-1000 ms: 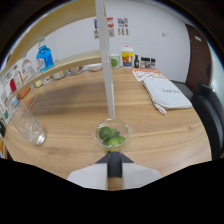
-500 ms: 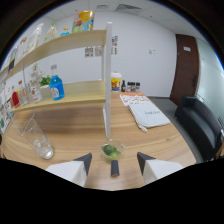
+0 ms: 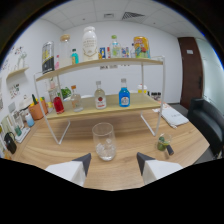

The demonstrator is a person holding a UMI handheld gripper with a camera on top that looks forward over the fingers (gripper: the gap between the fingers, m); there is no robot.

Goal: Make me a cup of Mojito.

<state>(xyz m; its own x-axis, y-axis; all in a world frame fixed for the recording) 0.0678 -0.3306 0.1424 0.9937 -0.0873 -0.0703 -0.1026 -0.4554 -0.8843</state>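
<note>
A clear glass [image 3: 104, 141] with ice cubes in its bottom stands upright on the wooden table [image 3: 60, 150], just ahead of my fingers and in line with the gap between them. My gripper [image 3: 114, 160] is open and holds nothing. Its white fingertips [image 3: 84, 160] sit a little apart from the glass on either side. To the right of the right finger stands a small clear cup with green lime pieces [image 3: 162, 143], beside the shelf's leg.
A two-level wire shelf [image 3: 100, 111] rises behind the glass. Its lower board carries a blue bottle [image 3: 124, 95], a clear bottle [image 3: 100, 96] and a red bottle [image 3: 58, 104]; jars and cans fill the top. A booklet [image 3: 172, 116] and black chair [image 3: 207, 117] lie right.
The view has swung left from the lime cup, which now stands off to the right. The iced glass has come from the left to sit centred ahead of my open fingers.
</note>
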